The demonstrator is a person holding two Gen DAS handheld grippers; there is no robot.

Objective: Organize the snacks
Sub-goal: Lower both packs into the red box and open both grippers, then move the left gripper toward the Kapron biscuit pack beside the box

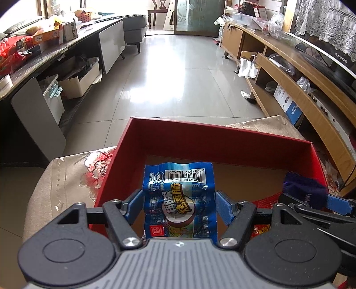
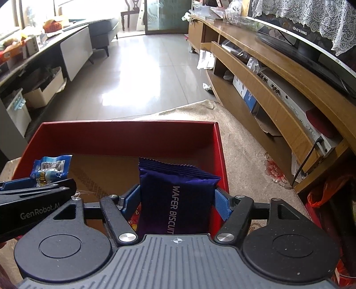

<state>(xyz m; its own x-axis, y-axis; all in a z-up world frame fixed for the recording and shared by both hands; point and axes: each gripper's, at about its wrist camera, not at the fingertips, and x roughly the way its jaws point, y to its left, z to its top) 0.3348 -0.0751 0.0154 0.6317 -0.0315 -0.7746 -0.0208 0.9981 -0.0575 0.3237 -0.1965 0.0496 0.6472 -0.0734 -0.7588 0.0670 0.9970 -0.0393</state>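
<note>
Beige floral cloth (image 2: 240,142), tiled floor (image 1: 178,89), poss. TV stand (image 2: 278,73).

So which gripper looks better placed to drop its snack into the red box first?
Probably the right gripper: its purple wafer packet hangs over bare box floor by the red box wall. The left gripper holds its blue packet nearer the front.

A glossy tiled floor (image 1: 169,73) fills the middle of the frame. A wooden media cabinet (image 2: 267,73) runs along the right, a television (image 2: 311,40) under a lace cloth (image 2: 311,20) at upper right. A grey sofa (image 1: 133,29) sits at upper left, a wooden chair (image 1: 159,11) at top centre.
</note>
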